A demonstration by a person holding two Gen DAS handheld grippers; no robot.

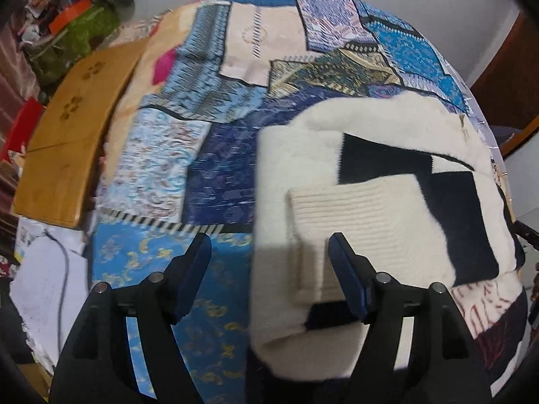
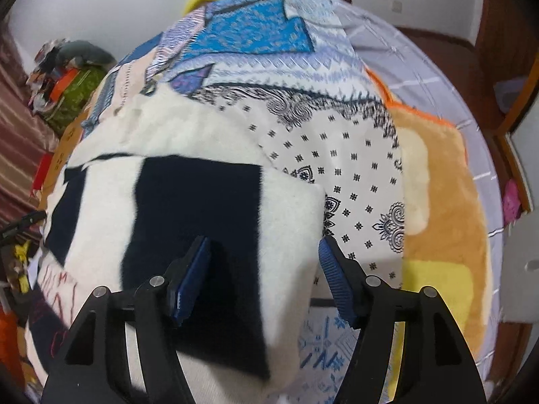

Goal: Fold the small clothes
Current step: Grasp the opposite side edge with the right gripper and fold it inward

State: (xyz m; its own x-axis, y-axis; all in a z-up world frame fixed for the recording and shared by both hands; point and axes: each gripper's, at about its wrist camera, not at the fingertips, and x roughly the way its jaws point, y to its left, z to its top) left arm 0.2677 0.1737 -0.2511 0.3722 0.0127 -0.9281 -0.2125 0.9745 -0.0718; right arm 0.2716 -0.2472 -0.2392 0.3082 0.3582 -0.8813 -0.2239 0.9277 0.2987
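A cream knitted sweater (image 1: 289,155) with dark navy blocks lies flat on a blue patchwork bed cover (image 1: 215,168). One ribbed cream sleeve (image 1: 367,205) is folded across its front. My left gripper (image 1: 269,240) hangs open over the sweater's left edge: one finger is above the cover, the other above the sleeve cuff. In the right wrist view the sweater (image 2: 188,208) fills the lower left. My right gripper (image 2: 263,241) stands open over its right edge, with the patchwork cover (image 2: 353,181) under the outer finger. Neither gripper's pads press on the cloth.
A wooden board (image 1: 64,141) lies left of the cover, with white papers (image 1: 43,279) below it and a cluttered green bag (image 1: 77,33) behind. An orange plush blanket (image 2: 444,219) and a lilac sheet (image 2: 421,67) lie to the right. Brown wooden furniture (image 2: 518,107) edges the bed.
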